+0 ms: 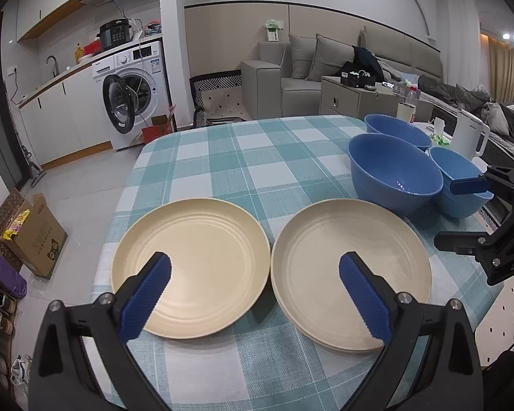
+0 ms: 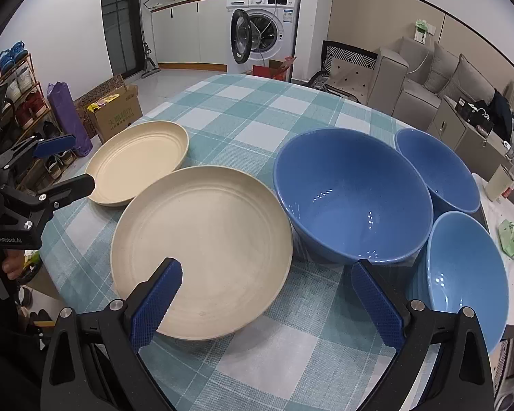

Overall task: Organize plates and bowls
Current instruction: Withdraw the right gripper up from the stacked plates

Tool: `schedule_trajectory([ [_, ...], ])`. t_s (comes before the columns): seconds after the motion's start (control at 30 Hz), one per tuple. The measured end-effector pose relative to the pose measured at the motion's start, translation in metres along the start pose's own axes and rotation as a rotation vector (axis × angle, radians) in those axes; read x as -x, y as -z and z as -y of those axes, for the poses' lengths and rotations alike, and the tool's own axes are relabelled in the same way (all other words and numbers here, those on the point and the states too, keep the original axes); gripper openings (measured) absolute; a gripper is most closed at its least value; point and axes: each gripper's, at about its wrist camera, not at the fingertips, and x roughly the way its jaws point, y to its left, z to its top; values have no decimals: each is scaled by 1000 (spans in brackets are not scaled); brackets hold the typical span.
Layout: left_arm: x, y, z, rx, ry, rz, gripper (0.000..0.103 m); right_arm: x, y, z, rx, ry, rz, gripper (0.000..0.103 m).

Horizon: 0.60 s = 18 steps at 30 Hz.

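Right now we hold both tools wide and empty: left tool (image 1: 255,294) above the two cream plates (image 1: 192,267) lying side by side, right tool (image 2: 267,303) by the three blue bowls (image 2: 353,195) grouped on the bench (image 1: 243,157); sorted by kind, probably for stacking.

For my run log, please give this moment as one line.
left gripper: open, empty | right gripper: open, empty | plates: on table | bowls: unstacked

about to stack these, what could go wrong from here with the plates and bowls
1. The near blue bowl sits by the table's edge; a nudge could tip it off.
2. The three bowls crowd together, so gripping the big bowl may knock a neighbour.
3. The right plate appears stacked on another; lifting may drag the lower one.
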Motion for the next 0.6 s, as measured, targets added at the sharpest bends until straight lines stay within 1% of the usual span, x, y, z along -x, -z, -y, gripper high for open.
schedule_trajectory([
  [0.33, 12, -7, -13, 30, -15, 31, 99, 18, -13, -8, 18, -8, 45, 101],
  [0.6, 21, -15, -20, 50, -24, 67, 99, 27, -28, -13, 6, -17, 82, 101],
])
